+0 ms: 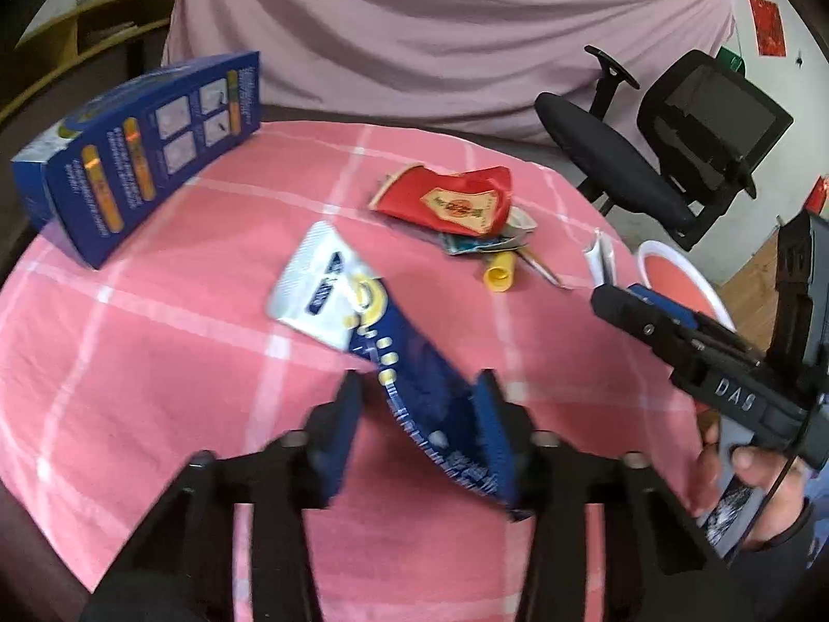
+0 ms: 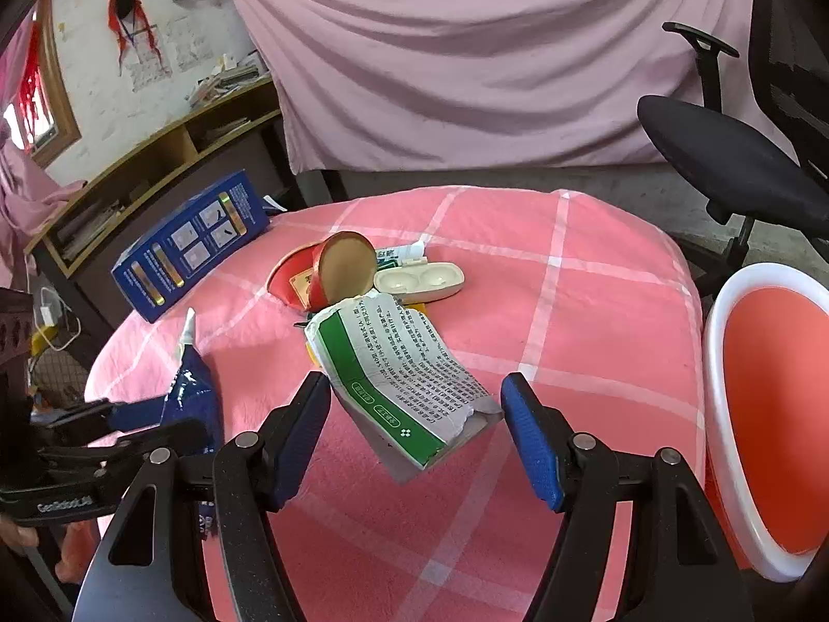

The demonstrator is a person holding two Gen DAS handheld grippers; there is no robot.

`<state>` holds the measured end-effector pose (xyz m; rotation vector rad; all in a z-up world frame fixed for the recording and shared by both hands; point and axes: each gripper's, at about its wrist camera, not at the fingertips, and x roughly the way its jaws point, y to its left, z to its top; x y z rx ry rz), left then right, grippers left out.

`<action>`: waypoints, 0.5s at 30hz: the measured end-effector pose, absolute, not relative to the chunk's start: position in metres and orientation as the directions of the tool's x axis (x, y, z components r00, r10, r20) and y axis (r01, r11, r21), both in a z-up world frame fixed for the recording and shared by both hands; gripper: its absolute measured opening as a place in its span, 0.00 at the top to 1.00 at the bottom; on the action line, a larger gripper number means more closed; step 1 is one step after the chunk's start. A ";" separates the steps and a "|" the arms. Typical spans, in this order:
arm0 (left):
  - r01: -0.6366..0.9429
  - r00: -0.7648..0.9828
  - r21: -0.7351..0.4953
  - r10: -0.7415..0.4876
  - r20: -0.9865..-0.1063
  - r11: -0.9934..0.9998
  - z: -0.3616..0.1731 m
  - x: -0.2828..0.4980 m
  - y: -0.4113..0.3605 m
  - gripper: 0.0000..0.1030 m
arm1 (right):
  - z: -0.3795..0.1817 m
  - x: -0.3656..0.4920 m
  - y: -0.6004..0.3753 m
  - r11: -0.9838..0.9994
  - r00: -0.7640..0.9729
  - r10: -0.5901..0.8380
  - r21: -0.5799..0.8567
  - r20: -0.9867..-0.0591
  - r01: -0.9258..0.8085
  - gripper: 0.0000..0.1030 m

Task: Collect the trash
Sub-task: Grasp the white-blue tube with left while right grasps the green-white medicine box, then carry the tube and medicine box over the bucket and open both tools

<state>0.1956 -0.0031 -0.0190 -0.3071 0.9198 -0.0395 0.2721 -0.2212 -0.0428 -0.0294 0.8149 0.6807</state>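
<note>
A blue and white pouch (image 1: pixel 373 321) lies on the pink checked table, its lower end between the fingers of my left gripper (image 1: pixel 419 414), which is open around it. The pouch also shows in the right wrist view (image 2: pixel 189 389). My right gripper (image 2: pixel 414 409) is open, its fingers on either side of a crumpled white and green paper box (image 2: pixel 399 368). Behind it lie a crushed red paper cup (image 2: pixel 331 269) and a white blister tray (image 2: pixel 419 280). In the left wrist view the red cup (image 1: pixel 451 202) lies beside a yellow tube (image 1: pixel 500 272).
A blue carton (image 1: pixel 134 150) lies at the table's far left, also in the right wrist view (image 2: pixel 191 243). A red bin with a white rim (image 2: pixel 720 414) stands at the table's right edge. A black office chair (image 1: pixel 663 155) stands behind, before a pink curtain.
</note>
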 end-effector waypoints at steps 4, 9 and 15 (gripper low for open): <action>-0.097 0.626 -0.276 -0.157 -0.764 0.956 -0.014 0.196 -0.005 0.82 | -0.040 0.270 -0.224 0.787 0.499 0.558 0.233 -0.663 -0.571 0.35; -0.077 0.674 -0.264 -0.145 -0.725 0.961 -0.007 0.187 -0.009 0.87 | -0.034 0.266 -0.230 0.790 0.532 0.569 0.238 -0.627 -0.565 0.35; -0.050 0.765 -0.186 -0.082 -0.639 0.981 0.008 0.176 -0.023 0.87 | -0.020 0.252 -0.241 0.803 0.619 0.573 0.217 -0.537 -0.555 0.35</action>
